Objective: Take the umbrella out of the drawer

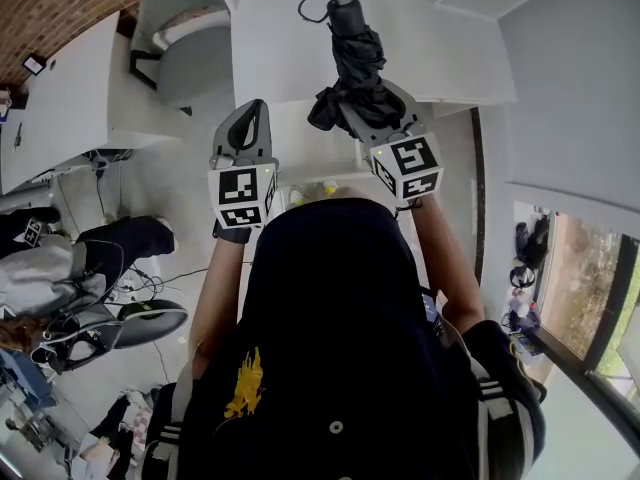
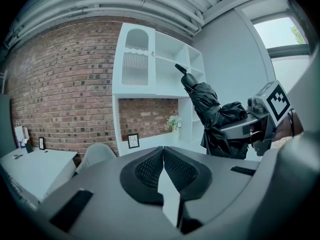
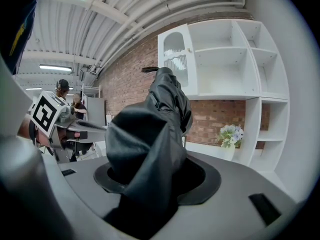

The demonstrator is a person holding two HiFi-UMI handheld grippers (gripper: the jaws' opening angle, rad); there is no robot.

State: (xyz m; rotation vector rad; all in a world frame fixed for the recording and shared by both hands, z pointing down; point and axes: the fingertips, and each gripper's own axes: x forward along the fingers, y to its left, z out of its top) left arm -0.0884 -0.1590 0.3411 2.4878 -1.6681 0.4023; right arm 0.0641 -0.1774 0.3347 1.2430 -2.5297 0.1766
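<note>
The black folded fabric umbrella (image 1: 356, 60) is out in the open air, lifted in front of the person and angled upward and away, its handle end farthest from the body. No drawer can be picked out in any view. The right gripper (image 1: 378, 118) is clamped on the umbrella's bunched lower canopy. In its own view the cloth fills the space between the jaws. The left gripper (image 2: 163, 152) has its ribbed pads pressed together on nothing and hangs just beside the right one, apart from the umbrella.

The likely trouble is slippage. The jaws seem to bite mostly on loose cloth, not on the shaft, and the long handle end hangs well beyond the grip, so a quick swing or tilt could let the shaft slide through the fabric and drop. The canopy looks unfastened, so its folds could flop loose and catch. The thin black wrist loop (image 1: 314, 6) at the handle might also snag on the white open shelf unit (image 2: 156, 59) if carried close to it.

Counted: 1 umbrella, 2 grippers, 1 wrist loop, 1 shelf unit.
</note>
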